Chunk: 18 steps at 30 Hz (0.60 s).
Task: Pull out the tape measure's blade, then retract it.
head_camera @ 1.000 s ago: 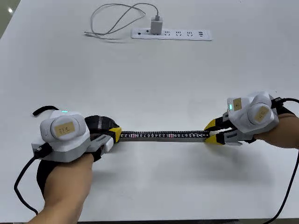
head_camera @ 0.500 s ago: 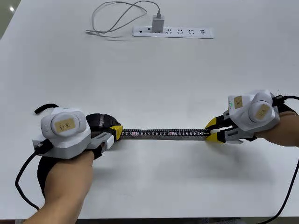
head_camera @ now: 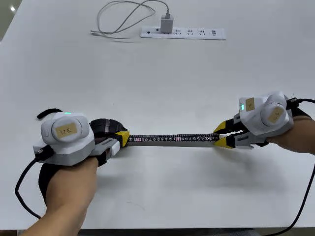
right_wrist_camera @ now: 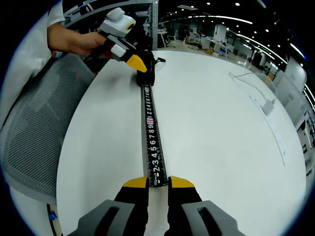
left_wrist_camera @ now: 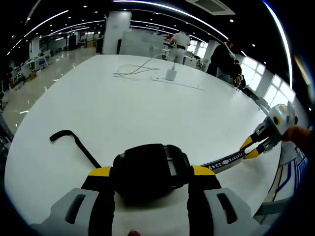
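At the near edge of the white workbench [head_camera: 157,83], the left gripper [head_camera: 122,138] is clamped around the black tape measure case [head_camera: 104,129], which sits on the bench at the left. Opposite it, the right gripper [head_camera: 220,136] has its jaws drawn narrow, pinching the free end of the blade [head_camera: 172,139]. The blade is stretched between the two, its long axis running straight left to right, so the case lies dead ahead of the right gripper along that line. I'd judge that retracting means feeding the end back along that same axis. The right gripper view gives the numerals climbing away from the jaws toward the case. The left gripper view gives the case wedged between its yellow tips and a black wrist strap [left_wrist_camera: 74,142] trailing off. Far back sits a power strip [head_camera: 182,33] with a charger [head_camera: 166,23] plugged in.
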### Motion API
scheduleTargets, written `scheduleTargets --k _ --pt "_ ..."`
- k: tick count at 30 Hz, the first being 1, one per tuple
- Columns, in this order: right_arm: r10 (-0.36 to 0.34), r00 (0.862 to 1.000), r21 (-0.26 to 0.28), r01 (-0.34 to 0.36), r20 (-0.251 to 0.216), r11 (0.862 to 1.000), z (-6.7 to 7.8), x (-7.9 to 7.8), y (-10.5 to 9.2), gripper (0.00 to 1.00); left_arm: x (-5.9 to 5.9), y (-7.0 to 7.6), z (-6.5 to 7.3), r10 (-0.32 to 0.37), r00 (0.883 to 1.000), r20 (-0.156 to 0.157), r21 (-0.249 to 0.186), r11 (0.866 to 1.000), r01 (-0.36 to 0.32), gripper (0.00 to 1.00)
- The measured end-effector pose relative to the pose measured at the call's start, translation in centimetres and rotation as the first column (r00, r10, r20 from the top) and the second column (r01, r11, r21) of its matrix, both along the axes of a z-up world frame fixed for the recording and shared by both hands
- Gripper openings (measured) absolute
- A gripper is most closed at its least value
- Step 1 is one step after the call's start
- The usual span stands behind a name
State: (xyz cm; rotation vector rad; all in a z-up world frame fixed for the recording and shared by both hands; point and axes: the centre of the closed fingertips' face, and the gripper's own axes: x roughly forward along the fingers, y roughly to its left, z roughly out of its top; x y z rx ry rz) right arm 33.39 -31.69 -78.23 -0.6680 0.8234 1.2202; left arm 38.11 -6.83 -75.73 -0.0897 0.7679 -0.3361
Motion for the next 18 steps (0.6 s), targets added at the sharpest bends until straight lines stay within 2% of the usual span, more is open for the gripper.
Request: scheduleTargets --k 18 --pt "0.015 1.000 0.035 -0.015 0.001 0.999 0.3 0.6 2.6 0.10 0.0 0.1 0.1 0.010 1.000 -0.006 -0.035 0.999 -0.010 0.55"
